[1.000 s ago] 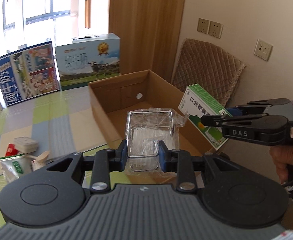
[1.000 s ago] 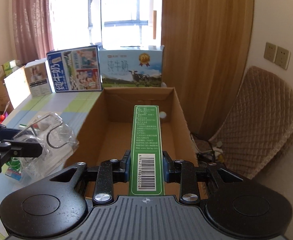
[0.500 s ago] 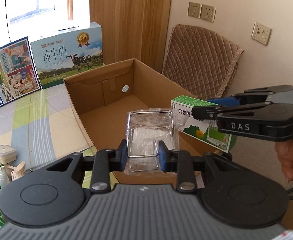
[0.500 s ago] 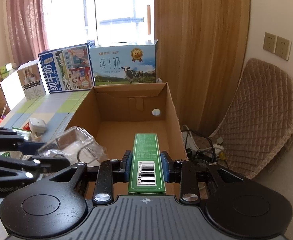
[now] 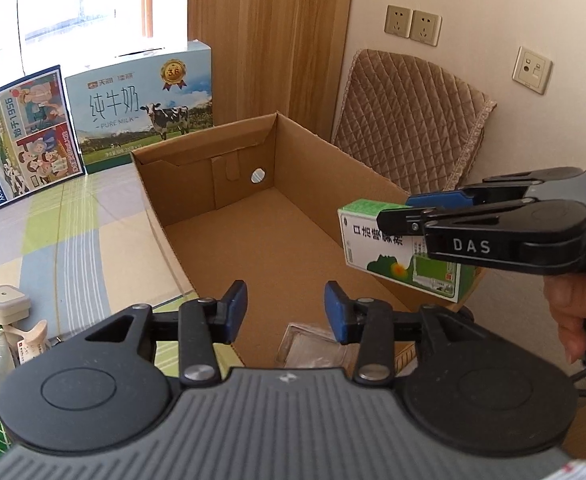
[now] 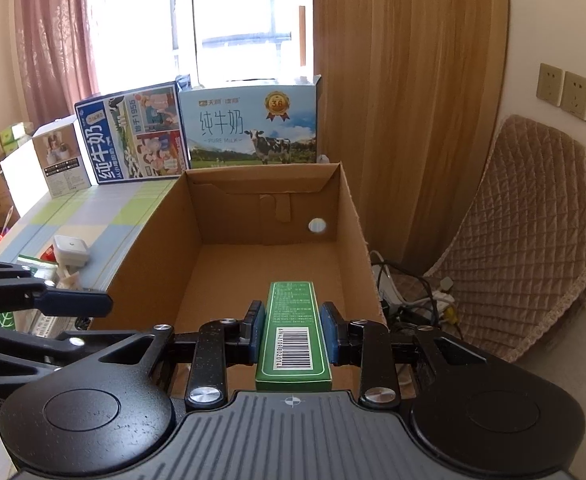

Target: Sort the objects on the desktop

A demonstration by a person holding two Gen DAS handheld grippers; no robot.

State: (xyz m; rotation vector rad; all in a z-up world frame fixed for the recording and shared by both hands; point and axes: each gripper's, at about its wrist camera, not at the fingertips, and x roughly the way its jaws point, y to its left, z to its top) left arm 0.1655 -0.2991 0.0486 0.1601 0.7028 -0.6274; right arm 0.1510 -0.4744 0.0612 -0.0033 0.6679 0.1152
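Hovering over the open brown cardboard box point(image 5: 253, 216), the left gripper point(image 5: 286, 312) has its blue jaws opening with nothing between them, while a clear crinkled plastic package point(image 5: 313, 346) lies just below them, at the lower centre of the left wrist view. At the lower centre of the right wrist view, the right gripper point(image 6: 293, 332) pinches a long green carton with a barcode point(image 6: 293, 332) above the box floor.
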